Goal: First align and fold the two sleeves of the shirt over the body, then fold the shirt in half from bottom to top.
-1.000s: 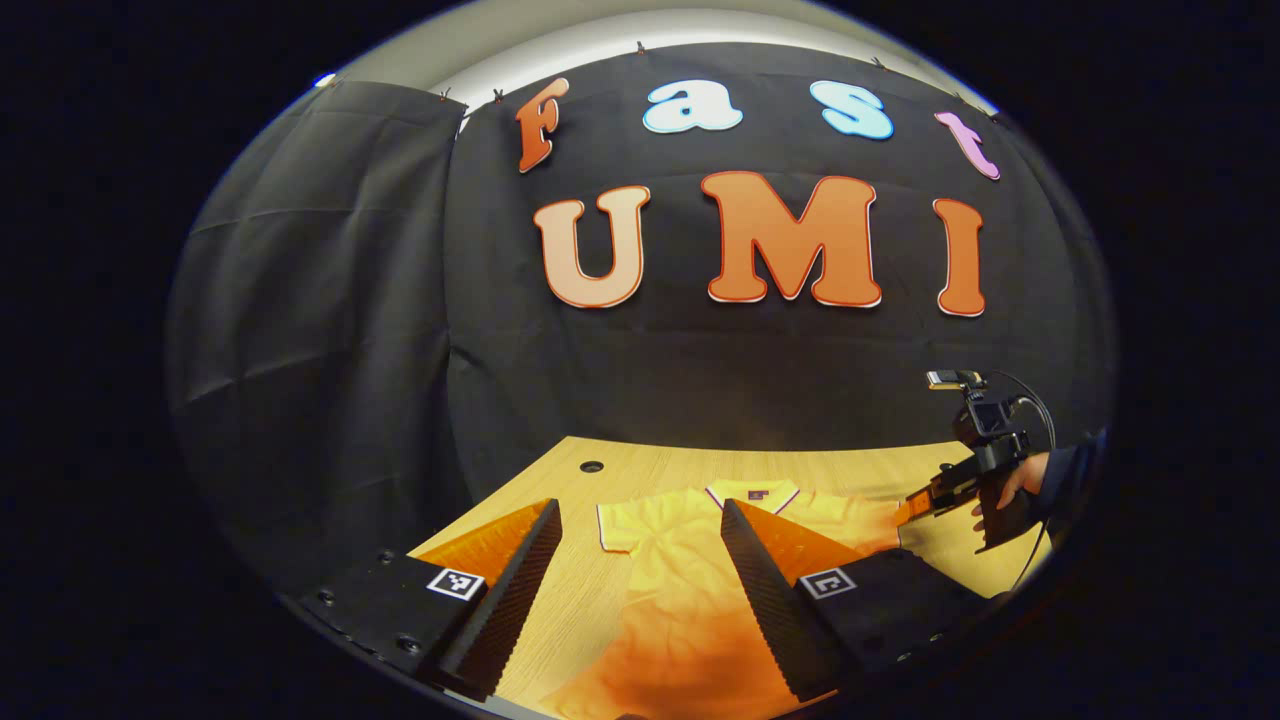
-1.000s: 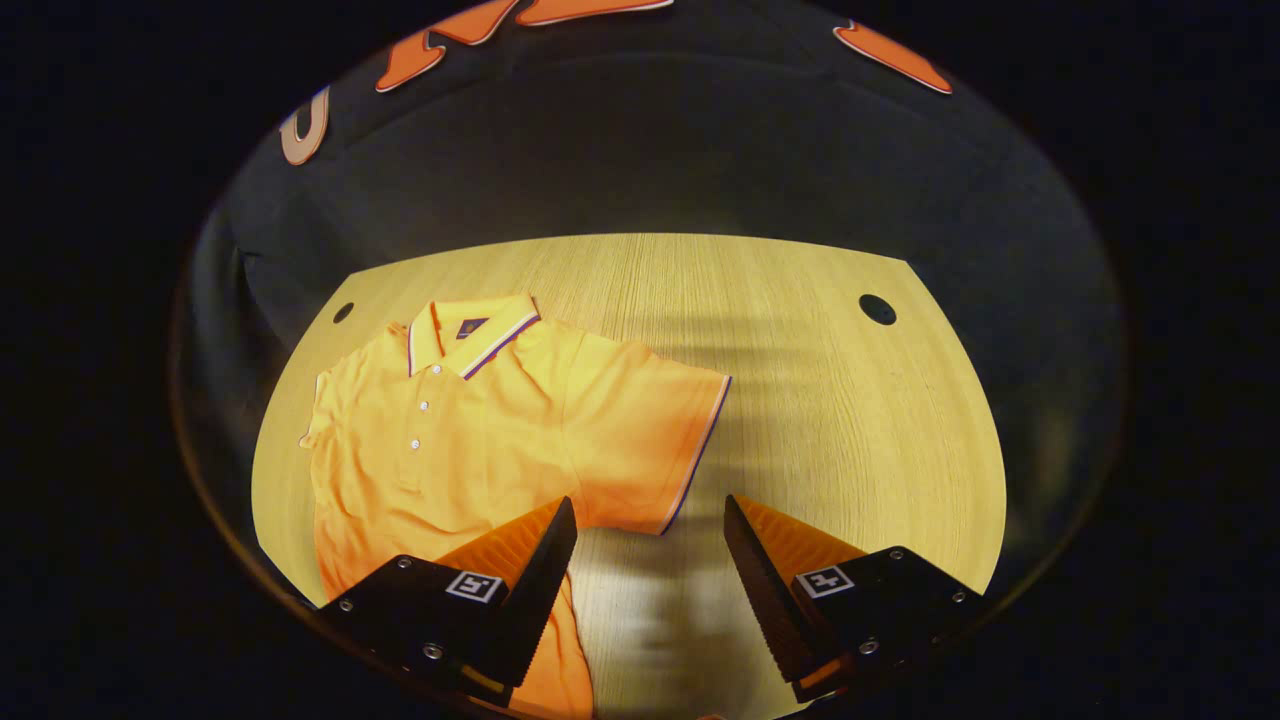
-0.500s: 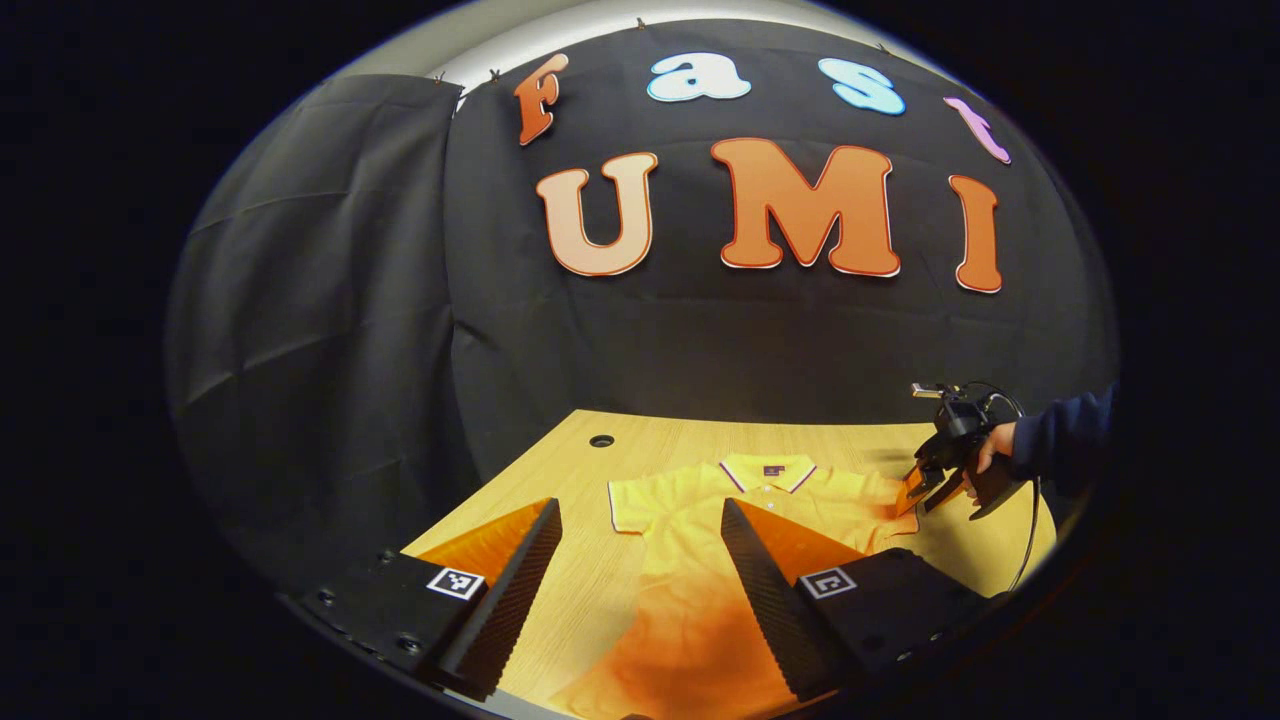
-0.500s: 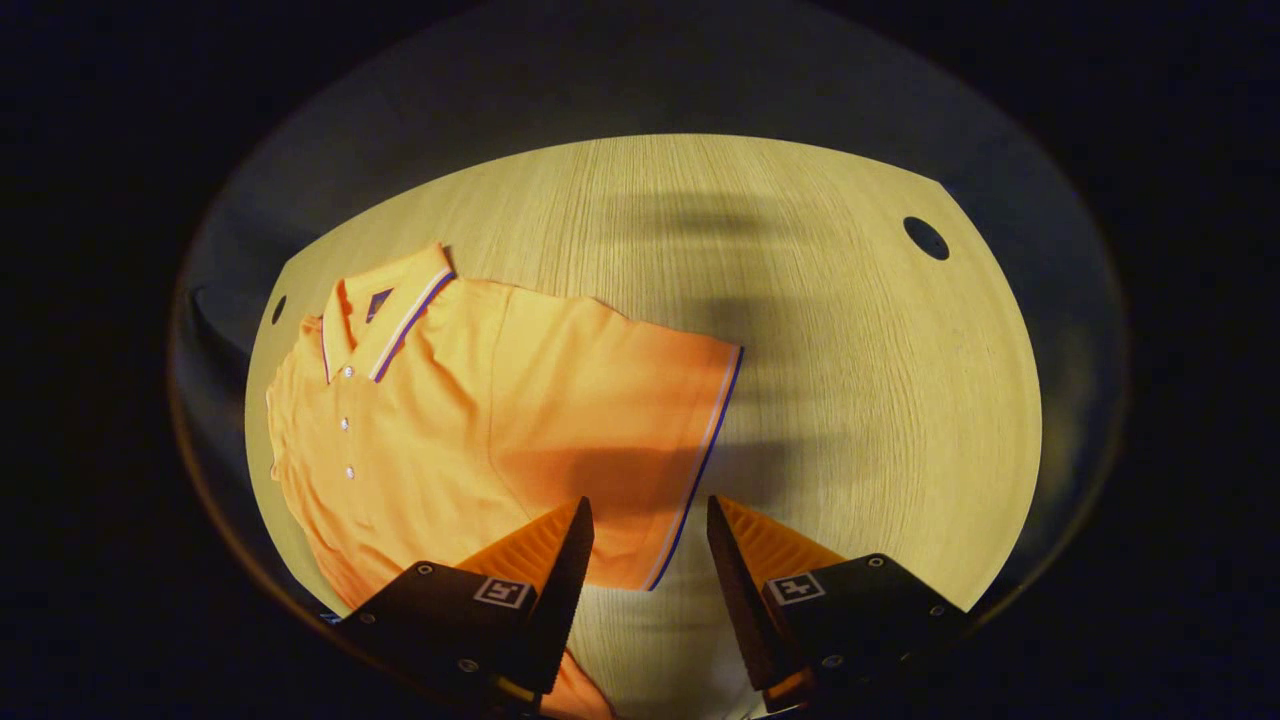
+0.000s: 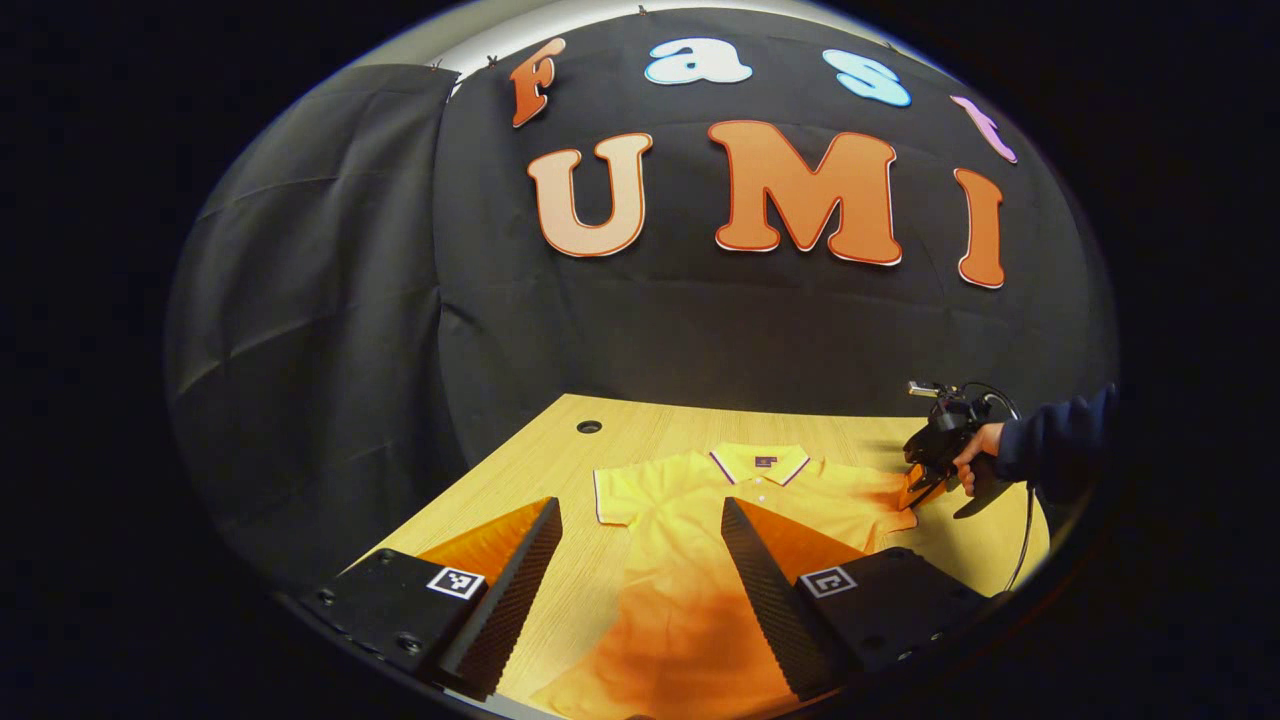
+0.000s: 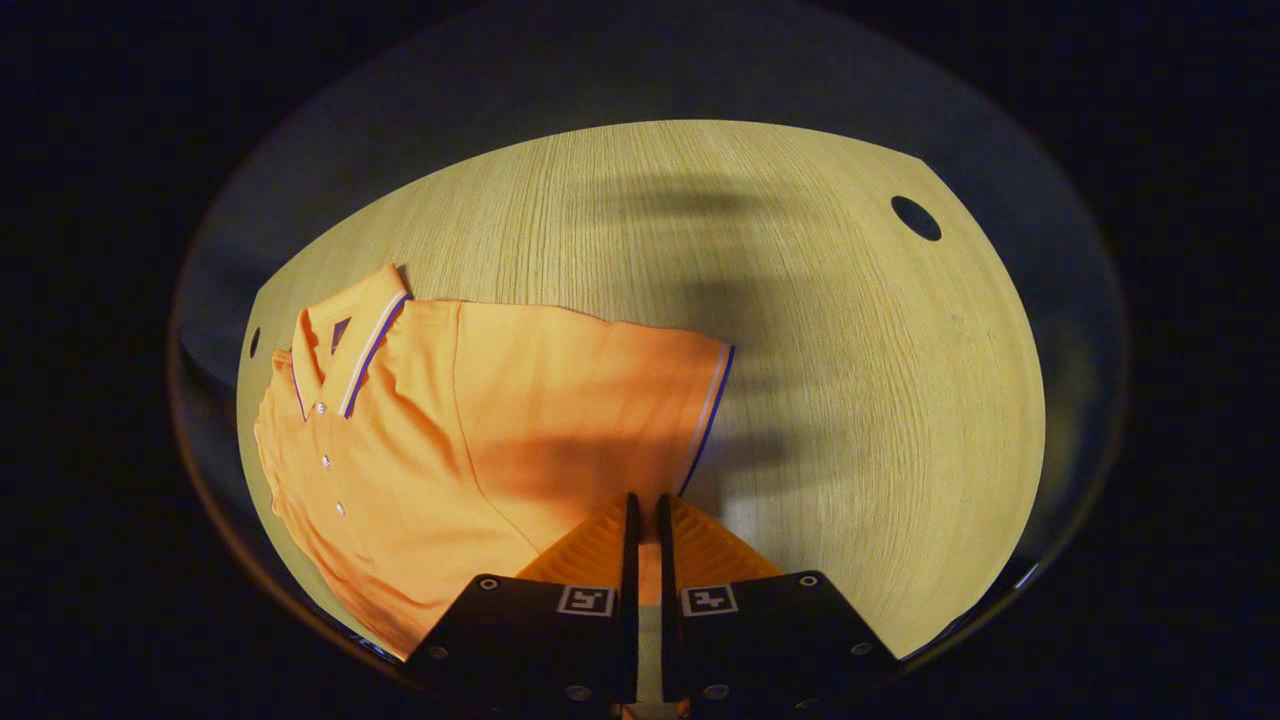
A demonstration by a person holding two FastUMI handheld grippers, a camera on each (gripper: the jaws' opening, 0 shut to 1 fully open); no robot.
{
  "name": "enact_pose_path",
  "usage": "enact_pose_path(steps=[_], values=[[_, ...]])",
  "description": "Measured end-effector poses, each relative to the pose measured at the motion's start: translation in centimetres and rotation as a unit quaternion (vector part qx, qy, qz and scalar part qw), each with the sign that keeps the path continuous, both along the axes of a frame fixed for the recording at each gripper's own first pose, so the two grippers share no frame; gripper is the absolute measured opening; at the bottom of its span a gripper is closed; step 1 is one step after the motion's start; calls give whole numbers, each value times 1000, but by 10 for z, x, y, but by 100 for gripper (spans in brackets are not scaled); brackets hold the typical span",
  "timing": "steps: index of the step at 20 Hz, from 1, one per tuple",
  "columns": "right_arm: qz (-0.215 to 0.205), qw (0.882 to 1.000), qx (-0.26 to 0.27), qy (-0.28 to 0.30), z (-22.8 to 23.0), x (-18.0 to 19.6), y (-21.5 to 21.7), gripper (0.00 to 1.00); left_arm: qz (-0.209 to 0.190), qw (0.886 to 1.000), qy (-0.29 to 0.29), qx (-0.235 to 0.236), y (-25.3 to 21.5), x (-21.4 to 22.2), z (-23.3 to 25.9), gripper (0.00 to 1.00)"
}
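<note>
In the right gripper view, the right tongs (image 6: 645, 520) are clenched almost fully together at the lower corner of the near sleeve (image 6: 610, 400), right by its striped cuff. A sliver of orange shows in the narrow slit between the two fingers, so they appear to be pinching the sleeve's cloth, though the actual contact is hard to make out. Gripping at the cuff corner makes sense: it gives a free edge that can be lifted and swung over the body. Beyond the sleeve, the shirt (image 6: 400, 440) lies flat on the tabletop (image 6: 850, 350), front up, collar (image 6: 345, 335) and buttons showing, which leaves the body ready to receive the fold.

In the left gripper view, the left tongs (image 5: 640, 540) hang released, fingers spread wide above the shirt's lower body (image 5: 690, 620), touching nothing; they look to be waiting near the other sleeve (image 5: 625, 490). Farther off, a hand (image 5: 972, 462) in a dark sleeve holds the right tongs down at the far sleeve's edge. Neither sleeve is folded yet, so the task is at its first step.
</note>
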State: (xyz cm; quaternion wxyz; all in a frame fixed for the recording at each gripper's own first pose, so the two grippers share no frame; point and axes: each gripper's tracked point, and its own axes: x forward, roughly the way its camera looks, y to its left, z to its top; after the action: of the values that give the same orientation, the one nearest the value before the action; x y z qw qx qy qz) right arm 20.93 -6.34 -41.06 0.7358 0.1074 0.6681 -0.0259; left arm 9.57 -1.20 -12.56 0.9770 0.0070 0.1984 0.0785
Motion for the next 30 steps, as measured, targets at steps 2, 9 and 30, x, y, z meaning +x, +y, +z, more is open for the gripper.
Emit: enact_pose_path(steps=[2, 9, 30], values=[[5, 1000, 16, -26, 9, 9, 8, 10, 6, 1000, 1, -3, 5, 1, -1, 99], [30, 994, 67, -77, 55, 32, 51, 10, 17, 1000, 10, -12, 10, 0, -10, 99], [39, 981, 129, -136, 98, 6, 99, 67, 35, 964, 162, -208, 39, 60, -81, 98]])
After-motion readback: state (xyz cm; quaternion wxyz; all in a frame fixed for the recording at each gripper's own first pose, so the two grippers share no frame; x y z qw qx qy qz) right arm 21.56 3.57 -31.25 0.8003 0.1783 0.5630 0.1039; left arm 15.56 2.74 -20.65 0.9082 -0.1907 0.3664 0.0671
